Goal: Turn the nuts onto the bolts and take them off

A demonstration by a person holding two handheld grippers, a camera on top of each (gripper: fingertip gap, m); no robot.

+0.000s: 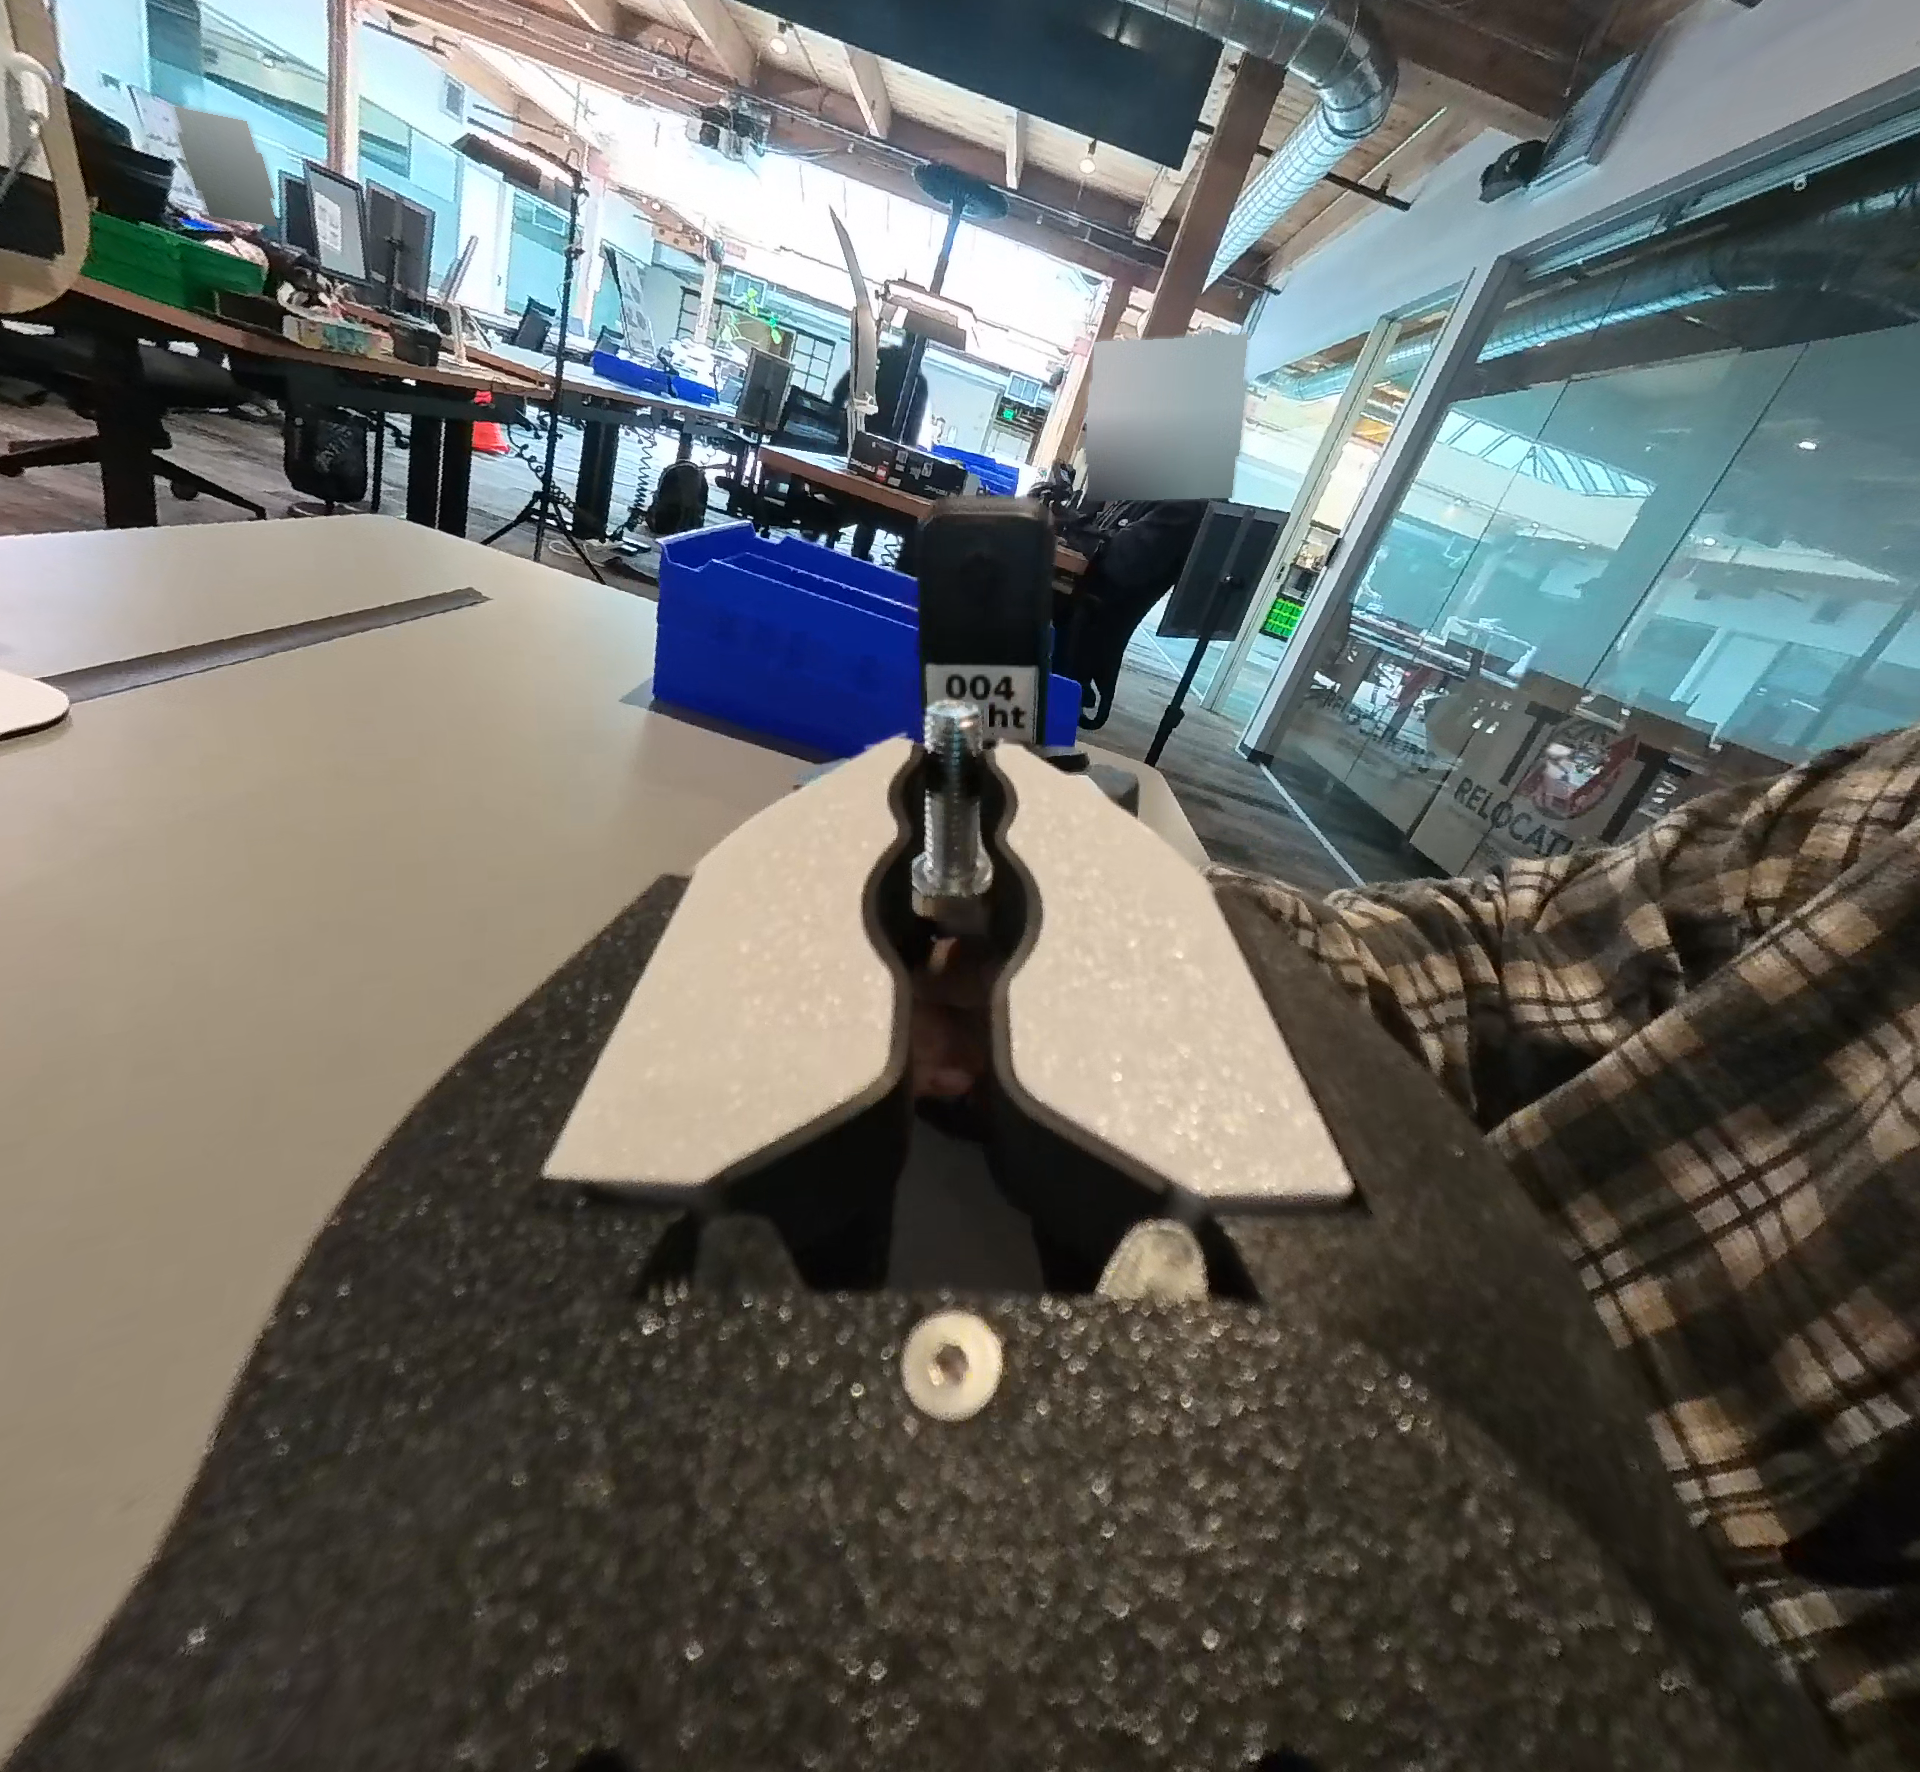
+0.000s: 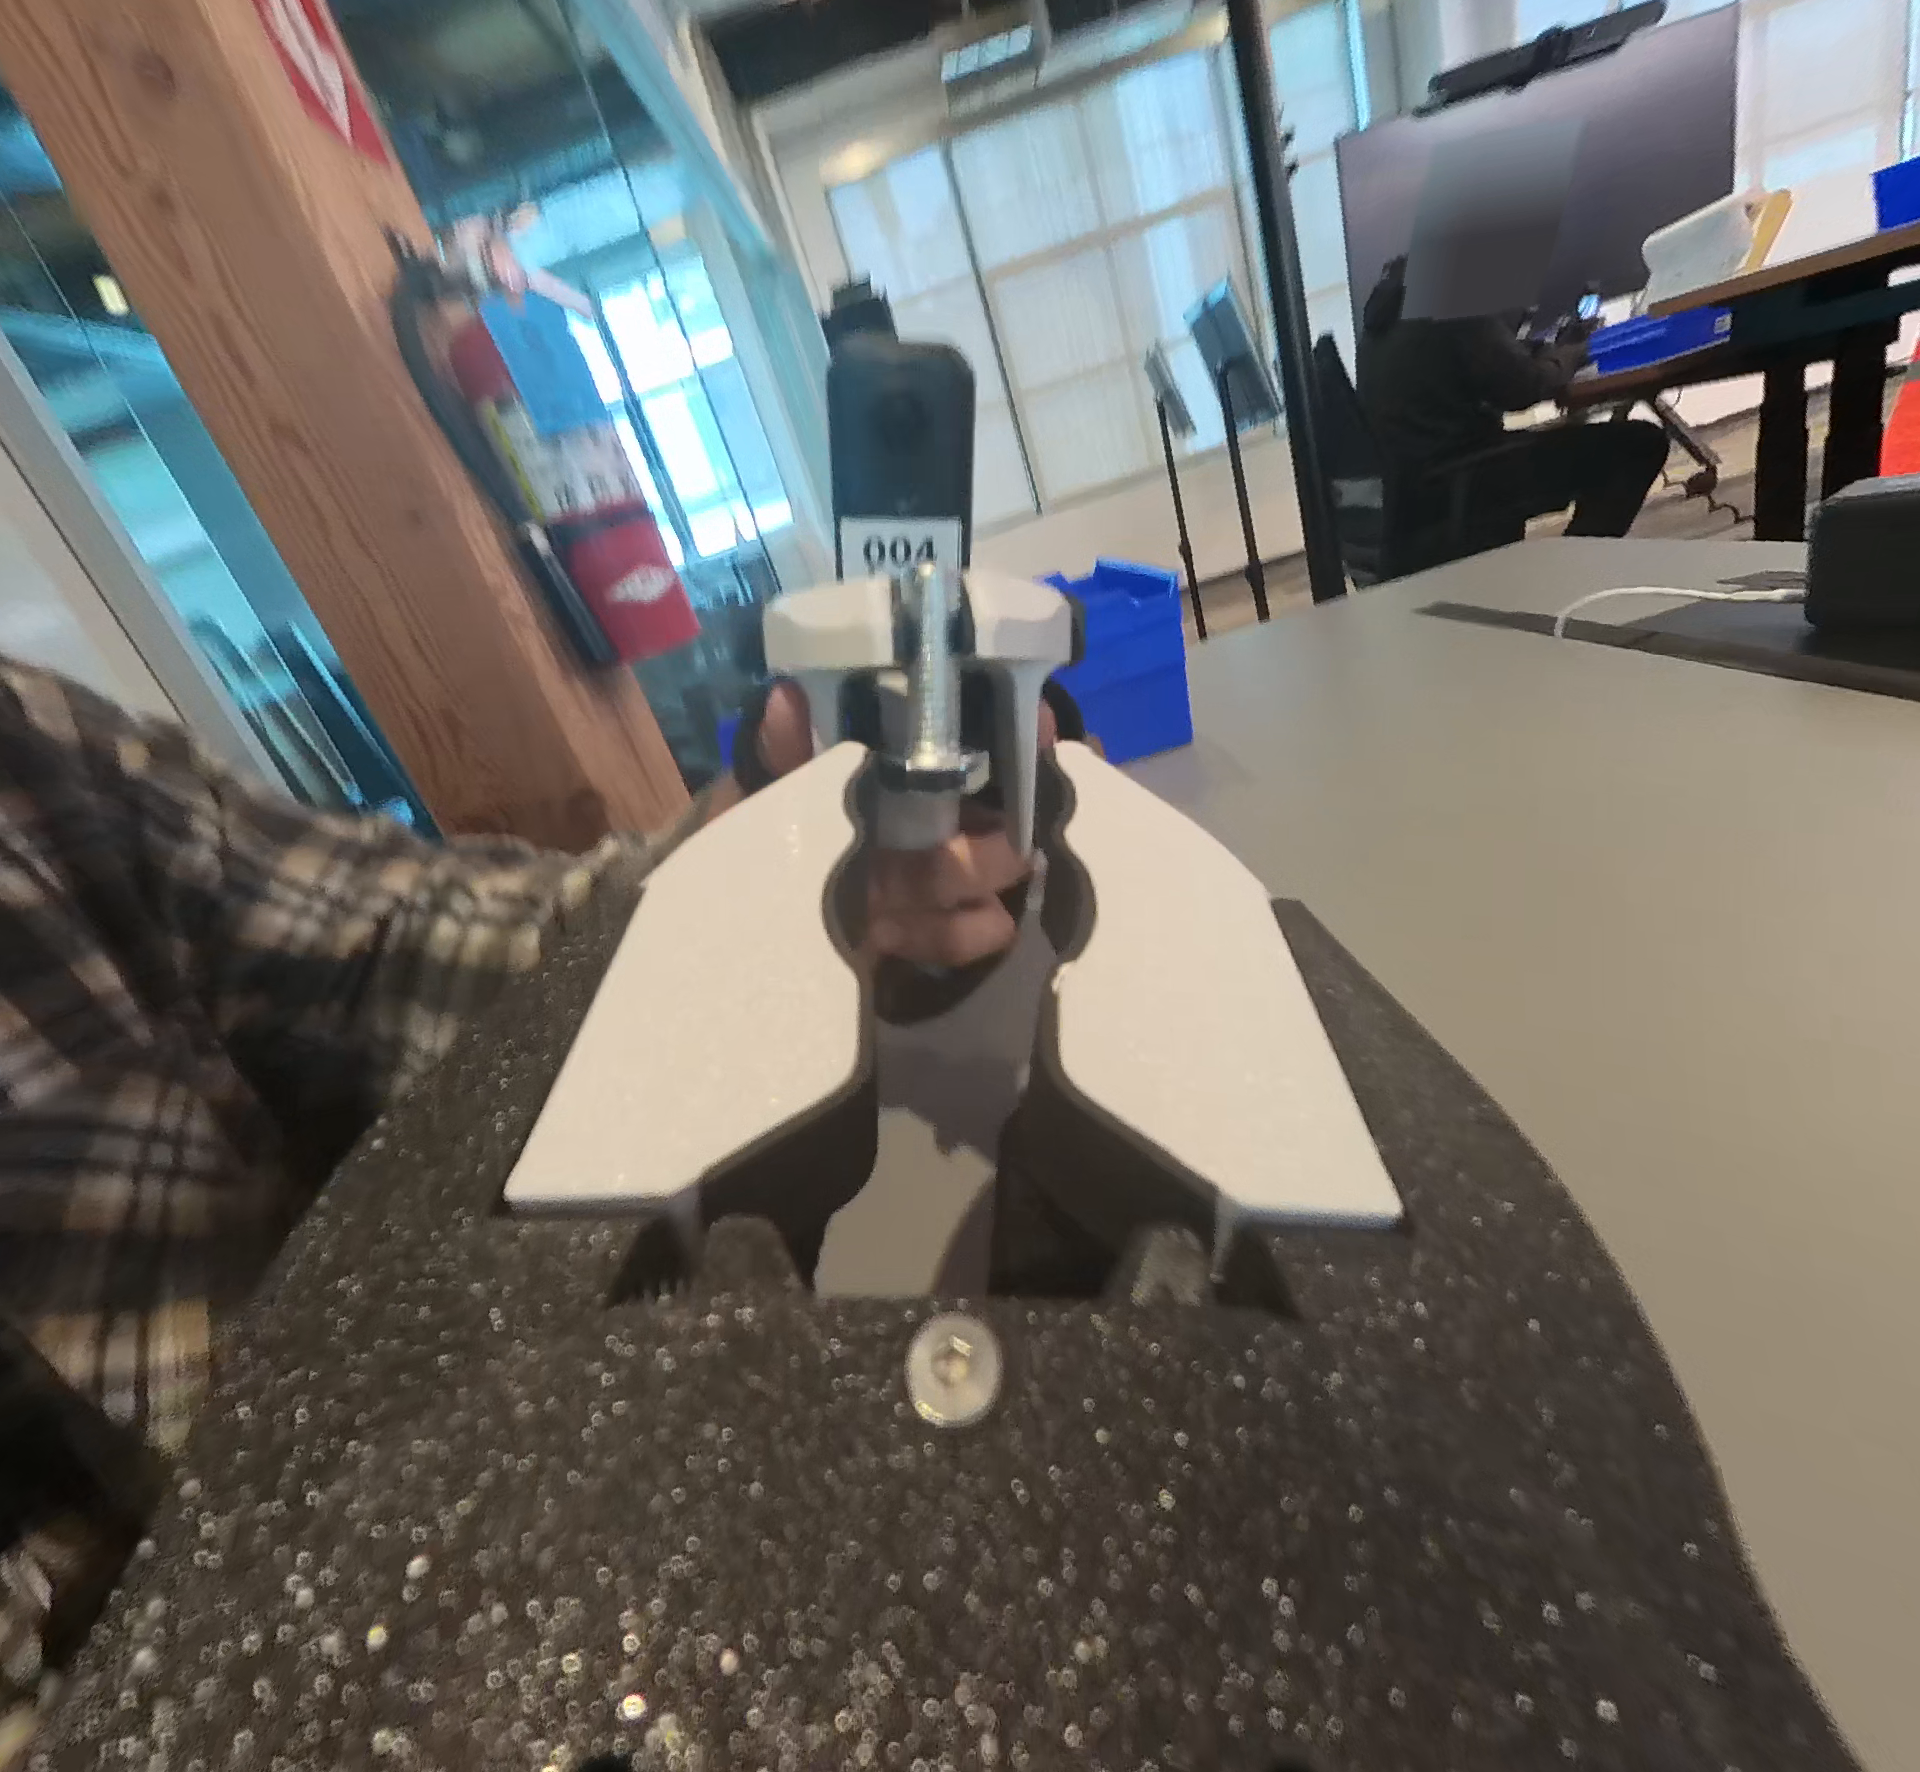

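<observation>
The left claw [image 1: 951, 787] is pressed together on the bolt [image 1: 951, 792], which stands upright between its tips. In the right wrist view the right claw [image 2: 940, 787] pinches the nut [image 2: 935, 772] low on the same bolt, just in front of its tips, while the left claw is seen from the front, directly beyond. Both are held above the grey desk [image 1: 312, 839]. The risk, I think: if the two claws are not in one line, the nut may jam on the thread, or the bolt may turn in the grip and slip out.
</observation>
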